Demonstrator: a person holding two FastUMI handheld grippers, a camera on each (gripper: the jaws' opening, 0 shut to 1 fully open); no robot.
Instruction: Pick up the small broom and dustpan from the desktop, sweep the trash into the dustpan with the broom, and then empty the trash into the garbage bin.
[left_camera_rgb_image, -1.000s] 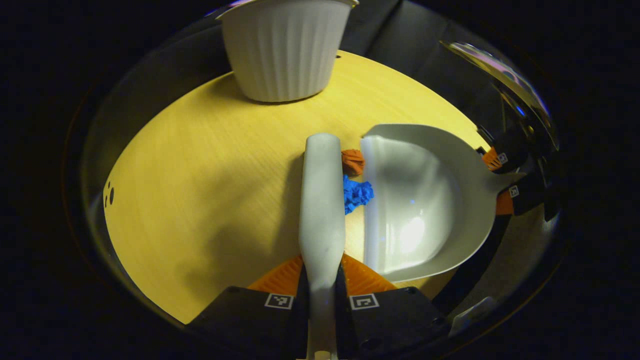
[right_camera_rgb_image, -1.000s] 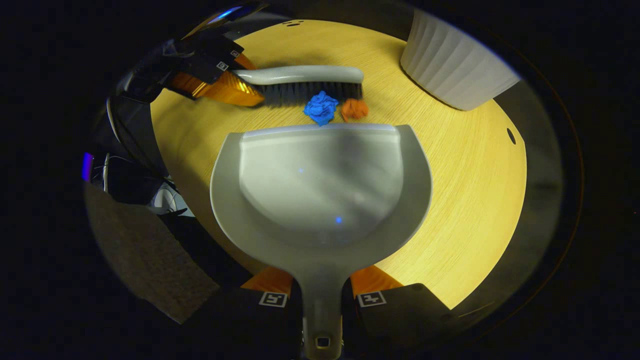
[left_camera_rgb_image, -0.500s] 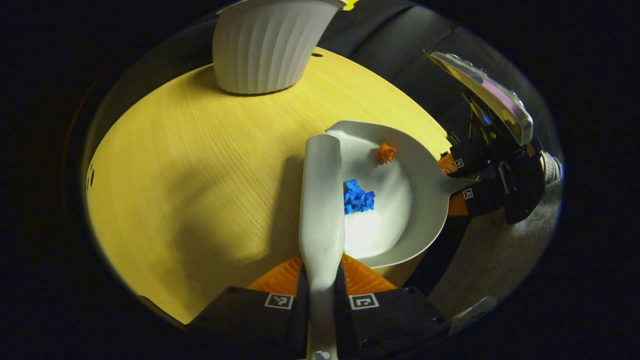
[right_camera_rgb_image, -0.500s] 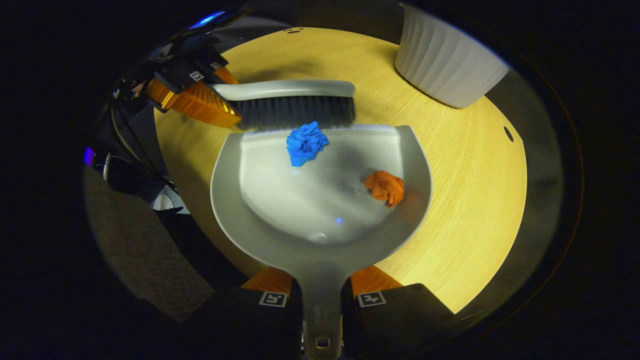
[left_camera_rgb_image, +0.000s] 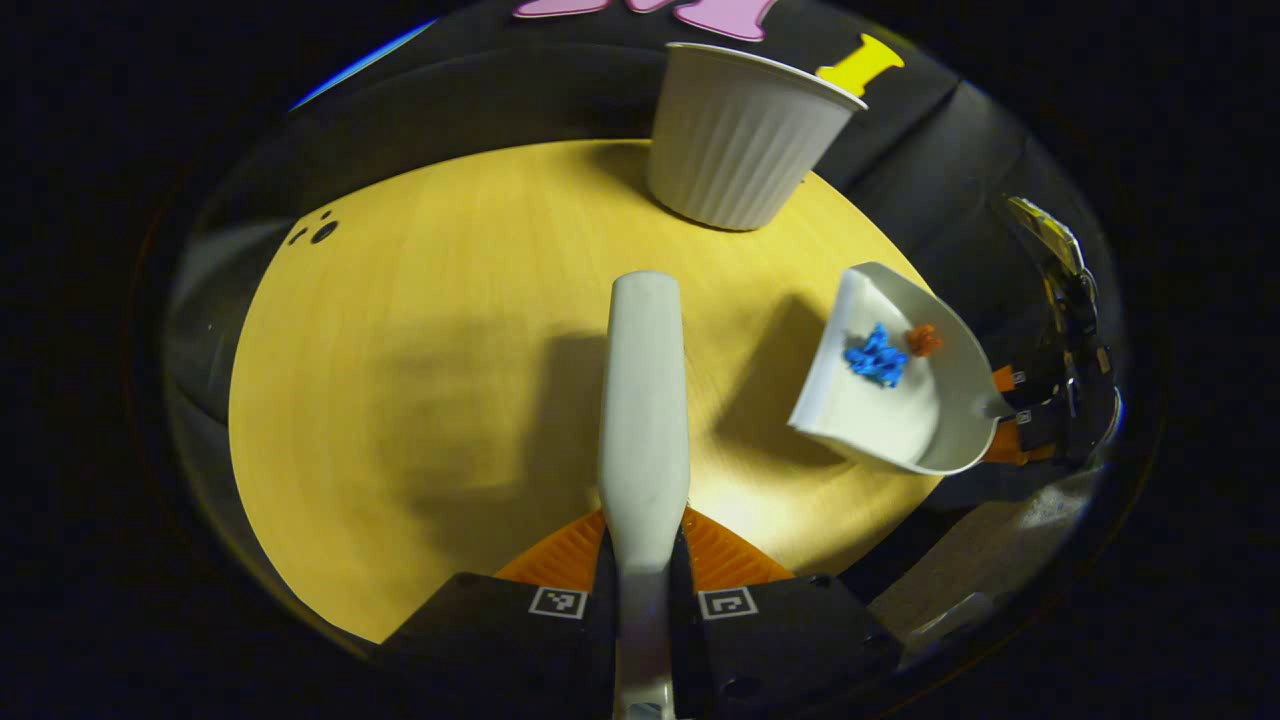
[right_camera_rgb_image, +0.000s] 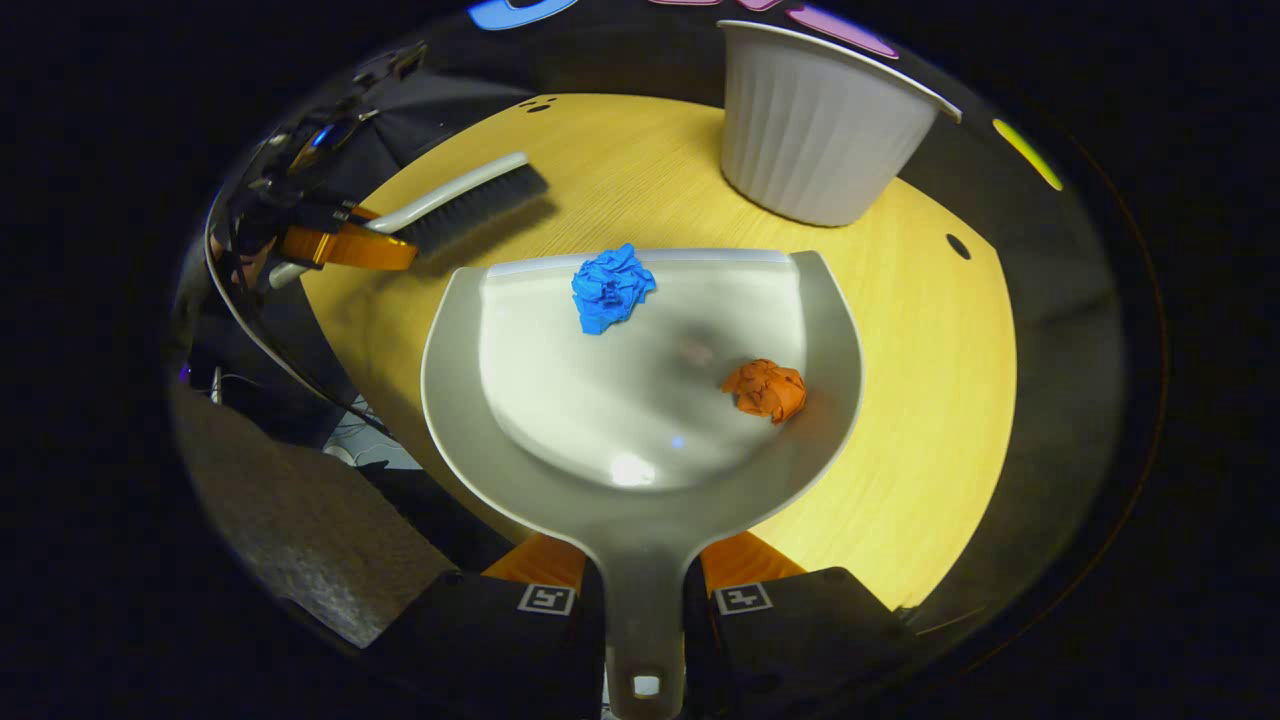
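Right gripper view, right tool clamping one dustpan, two paper wads, left tool clamping one broom

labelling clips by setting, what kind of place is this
Probably a staged recording booth, not a real home: a bare round wooden table, black cloth wall behind, one white ribbed bin.

The booth was dim, with one warm light from above falling on the yellow tabletop; soft, wide shadows lay at the centre of the left gripper view; a small glare spot shone in the dustpan at lower centre of the right gripper view; fisheye bending curved the table's edges; the margins fell dark and slightly blurred.
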